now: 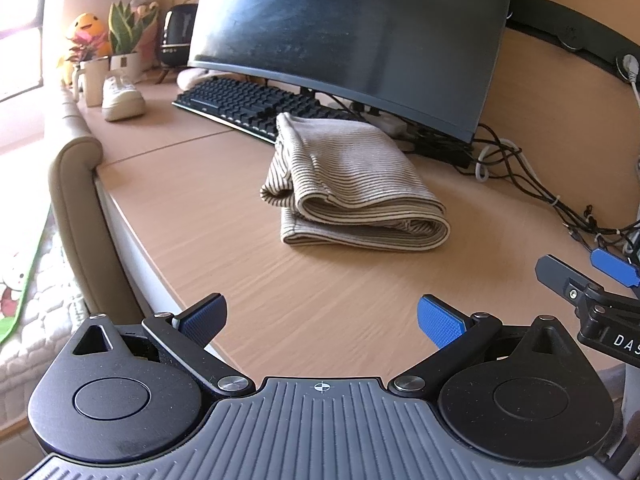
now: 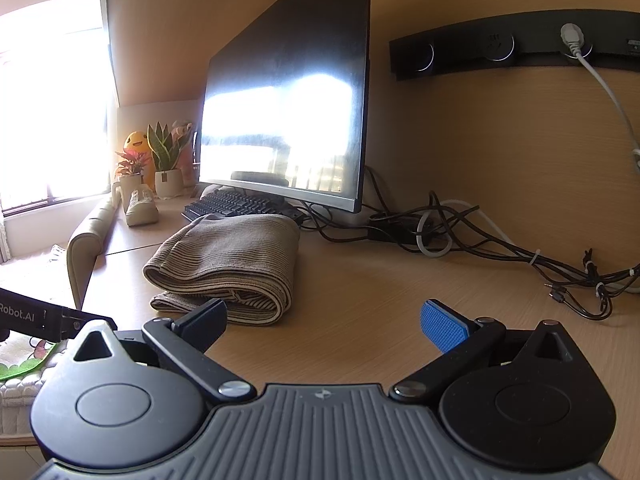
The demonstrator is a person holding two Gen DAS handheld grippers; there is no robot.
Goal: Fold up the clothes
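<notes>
Near field, bottom of both frames: my two claws. The left claw [image 1: 322,320] hangs released over bare wood with its two blue-padded fingers [image 1: 440,325] spread wide and nothing between them. The right claw [image 2: 324,322] is likewise released and empty; it also shows as a dark arm at the right edge of the left wrist view. I judge both are drawn back toward the near edge of the desk [image 1: 320,280] to stand clear of the cloth, not to grip it.

Middle field, centre of the left wrist frame and centre-left of the right wrist frame: one striped garment [image 1: 352,184], beige with fine dark lines. It lies on the desk as a compact bundle of stacked layers, its rounded fold edge facing me, apart from both claws. From how it lies, I take the folding to be done or nearly so — no loose sleeve or hem trails out.

Far field, upper half of both frames:
- One keyboard [image 1: 248,102], just behind the garment and partly under the screen.
- One monitor [image 1: 352,36], dark.
- One white shoe [image 1: 122,98] at upper left.
- One mug [image 1: 90,80] beside the shoe.
- Two potted plants behind them, by the window.
- One yellow plush toy [image 1: 86,28].
- A tangle of cables [image 2: 460,232] at right — too knotted to count.
</notes>
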